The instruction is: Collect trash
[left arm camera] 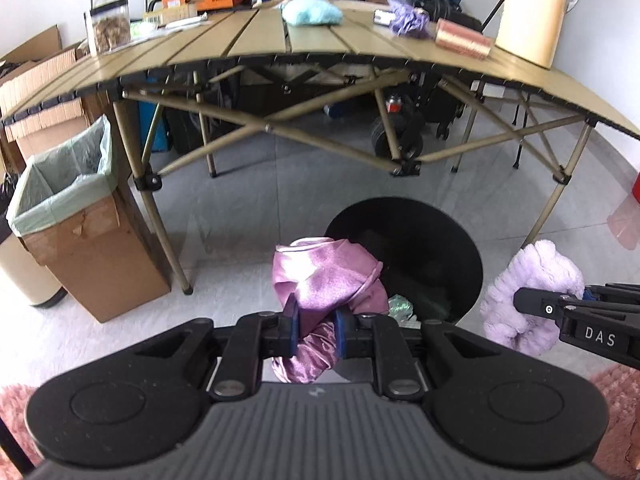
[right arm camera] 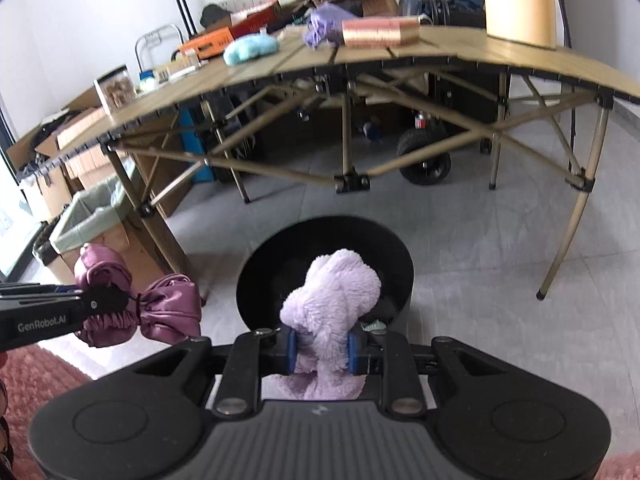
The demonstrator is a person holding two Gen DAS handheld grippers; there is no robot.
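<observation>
satin cloth (left arm camera: pixel 324 276): limp, slippery; clamped mid-bunch by left gripper (left arm camera: pixel 314 330).
fluffy cloth (right arm camera: pixel 332 300): light, soft; clenched in right gripper (right arm camera: pixel 322 350).
black bin (right arm camera: pixel 384 240): just ahead, below both.

Left claw (left arm camera: pixel 314 330) angled downward, blue pads (left arm camera: pixel 291 322) pinched tight on a shiny purple satin cloth (left arm camera: pixel 320 272). Right claw (right arm camera: pixel 322 346) angled downward likewise, clamped on a fluffy lilac cloth (right arm camera: pixel 332 296) bulging above the pads (right arm camera: pixel 291 346). Side by side, close but apart, each visible at the edge of the other's view.
</observation>
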